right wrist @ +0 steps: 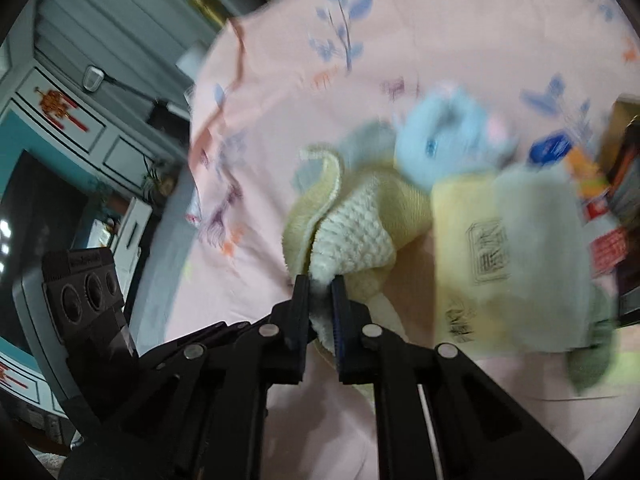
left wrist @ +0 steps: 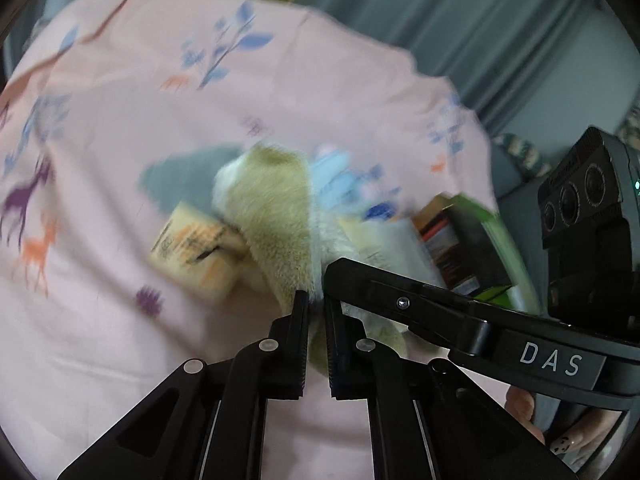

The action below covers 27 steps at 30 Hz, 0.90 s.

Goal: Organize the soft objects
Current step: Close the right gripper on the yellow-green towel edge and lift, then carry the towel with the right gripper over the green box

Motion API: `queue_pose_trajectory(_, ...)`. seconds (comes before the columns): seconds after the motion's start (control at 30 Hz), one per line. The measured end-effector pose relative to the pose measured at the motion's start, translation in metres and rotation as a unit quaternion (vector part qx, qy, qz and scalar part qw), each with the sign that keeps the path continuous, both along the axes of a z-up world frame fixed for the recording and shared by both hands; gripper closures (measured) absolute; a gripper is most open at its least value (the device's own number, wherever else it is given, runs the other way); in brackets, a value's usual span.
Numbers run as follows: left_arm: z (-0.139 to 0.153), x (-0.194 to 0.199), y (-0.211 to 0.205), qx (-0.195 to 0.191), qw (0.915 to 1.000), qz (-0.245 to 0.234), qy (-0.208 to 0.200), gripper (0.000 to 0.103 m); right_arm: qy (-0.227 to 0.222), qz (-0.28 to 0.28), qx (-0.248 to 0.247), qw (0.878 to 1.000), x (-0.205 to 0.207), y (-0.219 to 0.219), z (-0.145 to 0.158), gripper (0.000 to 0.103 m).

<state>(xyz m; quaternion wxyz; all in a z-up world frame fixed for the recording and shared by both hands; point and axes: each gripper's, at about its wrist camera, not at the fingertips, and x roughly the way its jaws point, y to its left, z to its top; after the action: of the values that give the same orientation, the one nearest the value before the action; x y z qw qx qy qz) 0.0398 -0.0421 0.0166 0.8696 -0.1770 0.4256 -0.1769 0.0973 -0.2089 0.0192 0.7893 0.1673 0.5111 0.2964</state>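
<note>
Yellow-green plush fabric (left wrist: pixel 276 216), apparently a soft toy or fleece cloth, is pinched at its near edge by both tools. Left hand-held gripper (left wrist: pixel 316 300): jaws nearly closed on the fuzzy edge. Right hand-held gripper (right wrist: pixel 320 284): jaws nearly closed on a white tuft of the knitted cream-and-yellow part (right wrist: pixel 352 232). The bulk extends straight ahead of both grippers, long axis running away from the fingers. Both grips sit close together on the same edge, so neither hand is clearly nearer. Just beyond lies a light blue plush toy (right wrist: pixel 436 148); a yellowish printed pack (left wrist: pixel 196 248) lies ahead-left of the left gripper, books (left wrist: pixel 452 244) ahead-right, all on a pink printed bed sheet (left wrist: pixel 120 120). Motion blur hides the item's true shape; its underside and far end are unreadable.
</note>
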Motion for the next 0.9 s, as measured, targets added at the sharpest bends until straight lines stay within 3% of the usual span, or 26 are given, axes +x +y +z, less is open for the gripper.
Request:
queue_pose_trajectory(0.27, 0.059, 0.007, -0.057, 0.007, 0.9967, -0.050, -0.063, 0.097, -0.078, -0.067, 0.027, 0.994, -0.009, -0.065, 0.062, 0.092)
queue_pose_trajectory(0.53, 0.078, 0.021, -0.119, 0.010, 0.9919, -0.090, -0.089, 0.097, -0.107, -0.125, 0.033, 0.986, -0.013, -0.122, 0.078, 0.092)
queue_pose_trajectory(0.9, 0.075, 0.029, -0.177, 0.002, 0.9884, -0.128, -0.082, 0.097, -0.109, -0.185, 0.021, 0.976, -0.014, -0.180, 0.074, 0.092)
